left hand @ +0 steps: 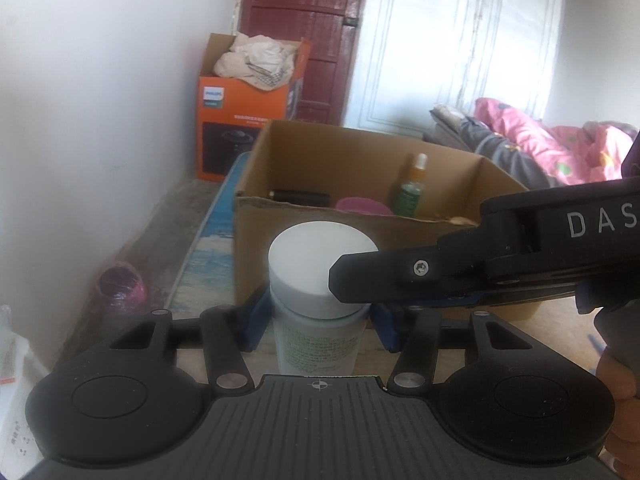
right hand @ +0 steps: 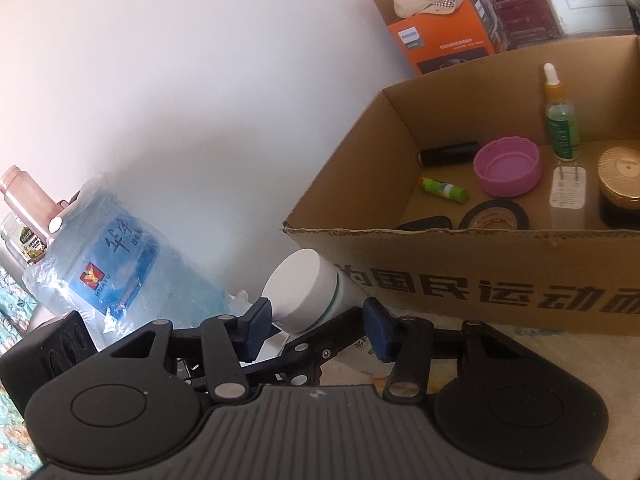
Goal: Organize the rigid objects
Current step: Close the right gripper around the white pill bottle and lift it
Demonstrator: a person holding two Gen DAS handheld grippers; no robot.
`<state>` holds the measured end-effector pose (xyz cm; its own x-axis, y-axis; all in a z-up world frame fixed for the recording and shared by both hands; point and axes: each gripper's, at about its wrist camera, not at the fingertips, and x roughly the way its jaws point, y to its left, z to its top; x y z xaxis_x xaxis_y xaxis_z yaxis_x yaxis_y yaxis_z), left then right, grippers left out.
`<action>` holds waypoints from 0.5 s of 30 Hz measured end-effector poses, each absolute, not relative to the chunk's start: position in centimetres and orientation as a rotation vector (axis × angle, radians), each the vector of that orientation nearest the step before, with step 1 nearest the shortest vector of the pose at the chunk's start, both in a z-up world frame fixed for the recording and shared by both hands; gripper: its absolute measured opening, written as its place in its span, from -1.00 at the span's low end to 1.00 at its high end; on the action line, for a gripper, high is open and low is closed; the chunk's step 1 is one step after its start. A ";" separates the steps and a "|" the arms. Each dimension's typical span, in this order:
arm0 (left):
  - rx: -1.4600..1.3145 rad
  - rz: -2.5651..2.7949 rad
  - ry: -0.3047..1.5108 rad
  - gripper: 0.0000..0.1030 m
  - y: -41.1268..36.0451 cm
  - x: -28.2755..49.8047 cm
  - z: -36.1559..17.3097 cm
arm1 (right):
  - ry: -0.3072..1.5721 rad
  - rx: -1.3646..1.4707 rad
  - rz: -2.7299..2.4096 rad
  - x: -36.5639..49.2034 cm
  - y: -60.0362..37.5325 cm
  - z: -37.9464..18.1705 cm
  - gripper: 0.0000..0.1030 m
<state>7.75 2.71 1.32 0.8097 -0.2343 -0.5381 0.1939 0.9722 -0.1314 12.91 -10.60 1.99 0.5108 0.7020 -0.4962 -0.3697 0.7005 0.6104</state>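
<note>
The white-capped bottle (left hand: 318,304) stands on the counter (left hand: 560,320) against the cardboard box (left hand: 360,152), at its six o'clock, clamped by the left tool (left hand: 316,322). The right tool (right hand: 318,330) straddles its cap, pads apart. Several items already lie boxed; this bottle remains.

a lived-in room of a home: a pink quilt (left hand: 532,136) heaped on a bed at far right, a dark red door (left hand: 304,40) on the far wall, an orange appliance box (left hand: 248,120) stuffed with cloth beside it.
</note>
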 end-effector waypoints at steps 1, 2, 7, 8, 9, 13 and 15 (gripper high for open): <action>-0.068 -0.244 0.587 0.04 2.3 7.7 1.3 | 0.795 0.460 0.663 12.5 -11.1 2.1 0.04; -0.061 -0.259 0.588 0.04 1.8 7.6 1.4 | 0.790 0.455 0.653 12.1 -11.6 2.1 0.04; -0.047 -0.350 0.598 0.04 -0.7 7.2 1.6 | 0.759 0.438 0.584 9.9 -14.6 2.6 0.05; -0.044 -0.370 0.599 0.04 -1.3 7.2 1.6 | 0.752 0.433 0.567 9.5 -15.2 2.8 0.05; -0.039 -0.387 0.599 0.04 -1.9 7.2 1.6 | 0.744 0.429 0.550 9.1 -15.8 2.9 0.05; -0.008 -0.456 0.606 0.04 -4.2 7.2 1.6 | 0.717 0.412 0.488 7.9 -17.7 3.1 0.06; 0.012 -0.485 0.608 0.04 -5.3 7.2 1.5 | 0.712 0.424 0.464 7.6 -18.7 3.0 0.06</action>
<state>7.22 -5.25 1.48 0.7126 -0.4340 -0.5513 0.4411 0.8881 -0.1291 7.61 -18.71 3.00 0.6654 0.5375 -0.5180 -0.2576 0.8167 0.5164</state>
